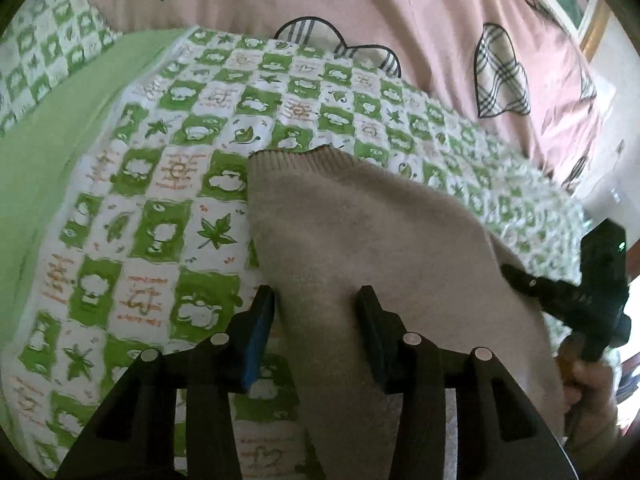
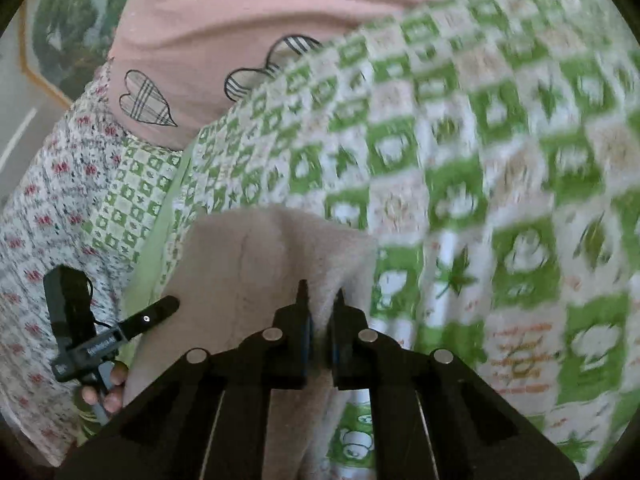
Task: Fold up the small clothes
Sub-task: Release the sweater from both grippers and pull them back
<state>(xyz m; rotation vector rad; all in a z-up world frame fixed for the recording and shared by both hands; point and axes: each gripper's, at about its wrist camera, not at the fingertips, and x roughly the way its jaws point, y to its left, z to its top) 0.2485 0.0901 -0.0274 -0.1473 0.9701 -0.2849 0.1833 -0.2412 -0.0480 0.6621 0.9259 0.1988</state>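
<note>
Two hand-held grippers work on one beige knit sweater [image 1: 360, 240] spread over a green-and-white checked quilt [image 1: 168, 168].

In the left wrist view, the left gripper [image 1: 316, 308] has its jaws standing apart, one finger [image 1: 260, 320] over the quilt just beside the sweater's left edge and the other finger [image 1: 372, 320] over the knit. Cloth lies between them, but whether the pads press on it cannot be told. The sweater runs away from this gripper to a ribbed hem [image 1: 304, 156] ahead of the fingertips. To the right of this gripper, at the sweater's far edge, the right gripper [image 1: 516, 274] shows as a dark shape, held by a hand [image 1: 588, 384] at the picture's right edge.

In the right wrist view, the right gripper [image 2: 320, 296] has its jaws pressed nearly together, pinching a raised fold of the sweater [image 2: 260, 264]; the cloth bunches up directly ahead of the fingertips and hangs down beneath them. The quilt [image 2: 480, 168] to the right of this gripper is blurred. To its left, the left gripper [image 2: 160, 308] sits at the sweater's other edge, with fingers [image 2: 112, 392] of the holding hand curled around its handle.

Beyond both grippers lies a pink blanket [image 1: 380, 12] printed with plaid hearts. Left of the right gripper, a white cloth with small red flowers [image 2: 52, 208] covers the bed's side.
</note>
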